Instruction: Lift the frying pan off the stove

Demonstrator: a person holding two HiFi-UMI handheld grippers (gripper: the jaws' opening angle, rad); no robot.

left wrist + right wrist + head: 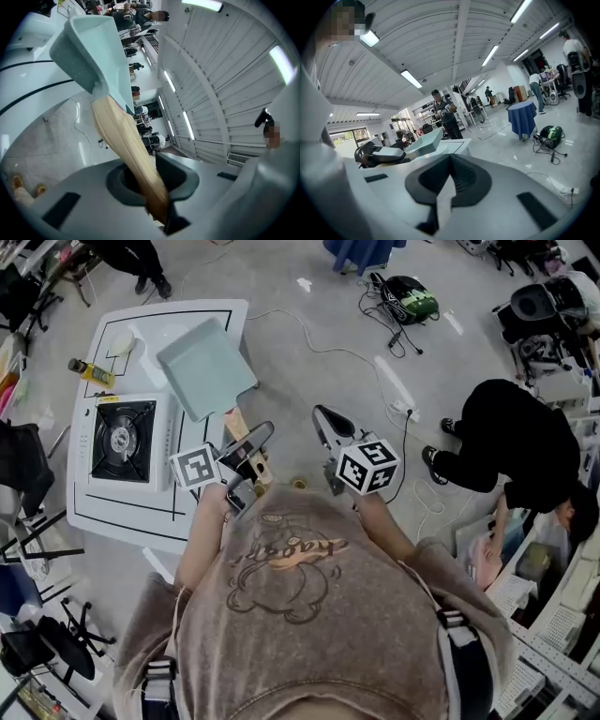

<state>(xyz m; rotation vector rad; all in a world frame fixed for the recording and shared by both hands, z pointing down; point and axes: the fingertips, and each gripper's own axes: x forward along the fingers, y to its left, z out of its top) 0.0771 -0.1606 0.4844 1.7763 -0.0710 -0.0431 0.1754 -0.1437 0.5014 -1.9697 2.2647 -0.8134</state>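
A pale teal square frying pan hangs tilted in the air over the white table, up and to the right of the portable gas stove, whose burner is bare. My left gripper is shut on the pan's wooden handle. In the left gripper view the handle runs from between the jaws of the gripper up to the pan. My right gripper is raised beside it, right of the table, shut and holding nothing. In the right gripper view that gripper is empty, and the pan shows to the left.
A yellow bottle and a white dish sit at the table's far end. Cables and a green-black bag lie on the floor. A person in black crouches at the right. Chairs stand at the left.
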